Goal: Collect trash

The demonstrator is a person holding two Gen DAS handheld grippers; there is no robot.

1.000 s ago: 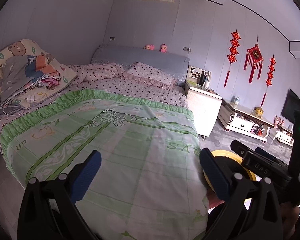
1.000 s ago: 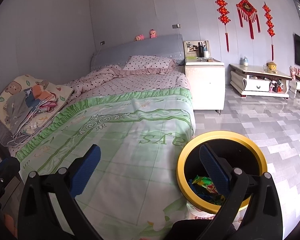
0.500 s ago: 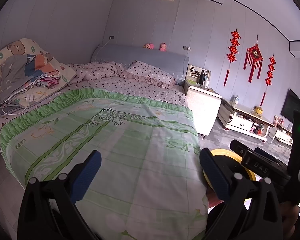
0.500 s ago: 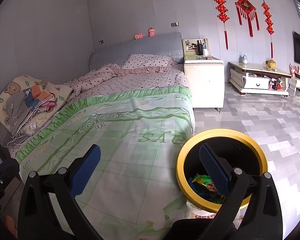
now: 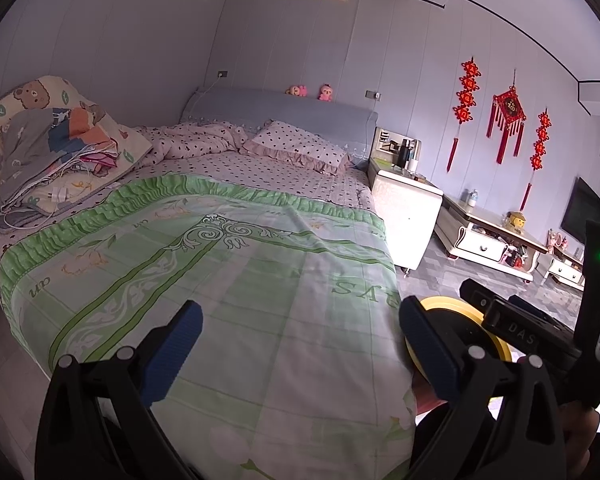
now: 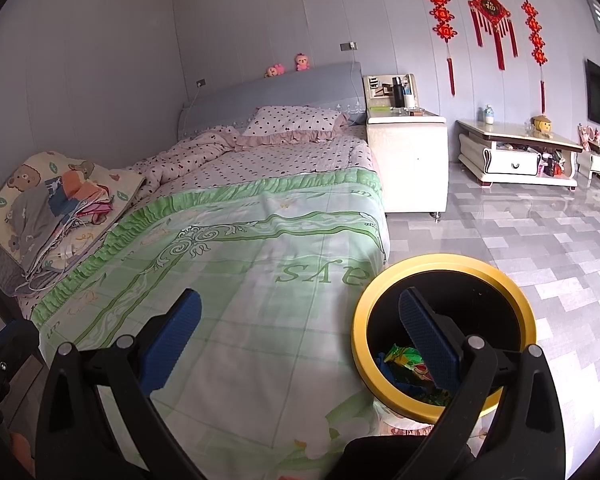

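Right wrist view: the right gripper [image 6: 300, 330] is spread wide and empty, its ribbed blue pad partly hiding crumpled wrappers [image 6: 404, 364] inside the round yellow-rimmed bin [image 6: 380, 292] beneath it. The left gripper [image 5: 300, 346], also spread, covers most of that bin above a smooth green bedspread [image 5: 236, 264].

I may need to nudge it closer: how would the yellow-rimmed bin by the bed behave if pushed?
The yellow-rimmed bin probably slides easily, since it seems to stand on the glossy tiled floor. It is likely light: only a few wrappers lie inside. Pushed at the rim, it might tip.
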